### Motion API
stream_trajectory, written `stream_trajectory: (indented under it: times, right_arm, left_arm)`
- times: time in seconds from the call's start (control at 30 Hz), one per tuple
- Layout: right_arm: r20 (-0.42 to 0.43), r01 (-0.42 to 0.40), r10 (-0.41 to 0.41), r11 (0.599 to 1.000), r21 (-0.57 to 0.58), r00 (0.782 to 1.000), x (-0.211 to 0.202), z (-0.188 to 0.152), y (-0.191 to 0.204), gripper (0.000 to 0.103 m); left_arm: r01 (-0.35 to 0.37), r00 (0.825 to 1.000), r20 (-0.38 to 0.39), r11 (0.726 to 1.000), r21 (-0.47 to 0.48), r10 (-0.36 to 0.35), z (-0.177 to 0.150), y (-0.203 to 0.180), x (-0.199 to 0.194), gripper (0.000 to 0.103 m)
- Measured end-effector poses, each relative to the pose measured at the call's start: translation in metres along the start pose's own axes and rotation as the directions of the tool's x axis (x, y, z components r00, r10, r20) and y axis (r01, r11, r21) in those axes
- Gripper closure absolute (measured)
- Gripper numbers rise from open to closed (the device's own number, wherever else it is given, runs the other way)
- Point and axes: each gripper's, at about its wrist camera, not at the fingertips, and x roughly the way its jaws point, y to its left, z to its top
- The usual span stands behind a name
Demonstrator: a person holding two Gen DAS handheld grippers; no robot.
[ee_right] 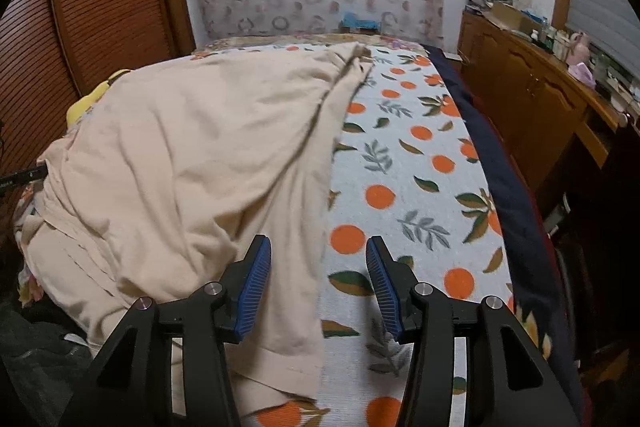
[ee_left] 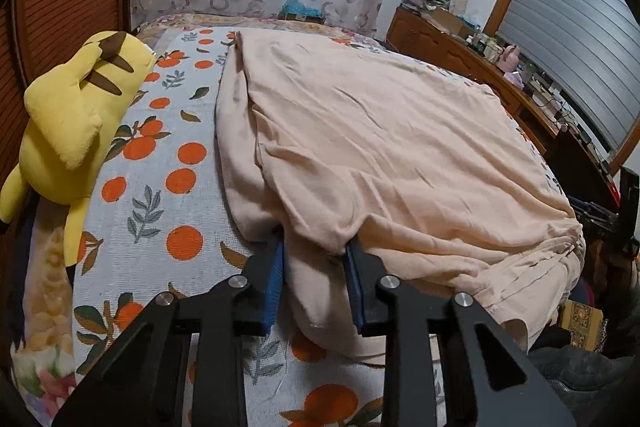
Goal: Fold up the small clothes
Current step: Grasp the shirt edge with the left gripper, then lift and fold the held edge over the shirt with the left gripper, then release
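Left wrist view: peach garment spread mid-frame over orange-print bedspread; left gripper fingertips buried under its near fold, jaws narrowed around bunched cloth, actual pinch hidden. Right wrist view: right gripper half open, holding nothing, garment edge between. Yellow plush cut off at left.

Yellow plush toy on orange-print blanket; cluttered wooden dresser.

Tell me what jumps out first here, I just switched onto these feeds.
A big peach garment sprawls across the orange-print bedspread. The left gripper has a bunch of its near edge between the blue pads; the right gripper stands open over the hem. A yellow plush toy lies at the bed's left edge.
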Motion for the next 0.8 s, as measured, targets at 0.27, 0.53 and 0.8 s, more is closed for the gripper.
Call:
stream_trajectory:
  times: [0.27,0.53,0.8]
  right_arm:
    - [-0.014,-0.013,0.013,1.0,0.013,1.0,0.003,-0.007,-0.007,0.051]
    - [-0.005,-0.009,0.009,1.0,-0.03,1.0,0.003,-0.016,-0.002,0.052]
    - [0.008,-0.008,0.008,0.999,-0.046,1.0,-0.002,-0.021,-0.004,0.078]
  left_arm:
    - [0.048,0.999,-0.014,0.996,-0.072,-0.049,0.002,0.006,0.003,0.062]
    - [0.004,1.0,-0.01,1.0,-0.019,-0.004,0.003,-0.005,0.007,0.079]
    - [-0.003,0.995,0.099,0.999,-0.04,0.007,0.006,-0.005,-0.017,0.094]
